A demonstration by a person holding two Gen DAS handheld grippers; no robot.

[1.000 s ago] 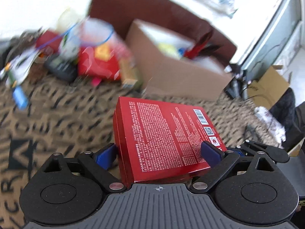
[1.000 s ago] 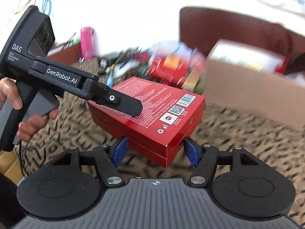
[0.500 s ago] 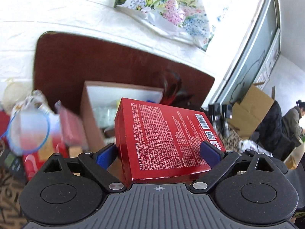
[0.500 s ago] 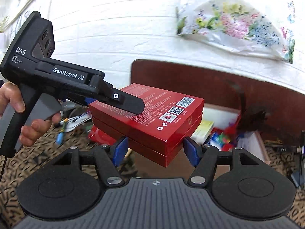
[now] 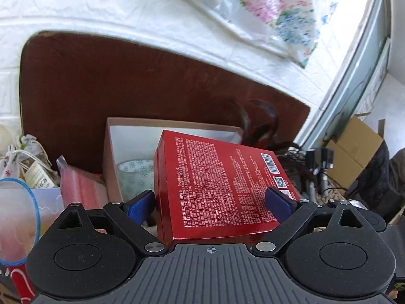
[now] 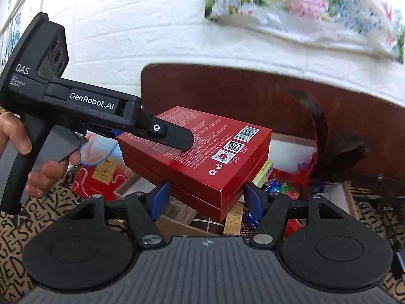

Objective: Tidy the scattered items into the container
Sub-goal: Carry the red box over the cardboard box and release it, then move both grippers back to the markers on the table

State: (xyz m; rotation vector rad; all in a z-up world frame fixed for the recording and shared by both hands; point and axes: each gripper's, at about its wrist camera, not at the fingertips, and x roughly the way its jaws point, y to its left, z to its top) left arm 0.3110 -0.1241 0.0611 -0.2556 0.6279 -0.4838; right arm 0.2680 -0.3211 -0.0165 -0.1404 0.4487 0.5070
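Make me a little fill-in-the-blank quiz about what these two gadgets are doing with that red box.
1. The flat red cardboard box carries white print and a ____ near one corner.
2. The left gripper and right gripper both clamp the ____ box.
3. The box hangs above an open ____ carton.
4. Behind the carton stands a dark ____ board.

Missing words: barcode; red; cardboard; brown
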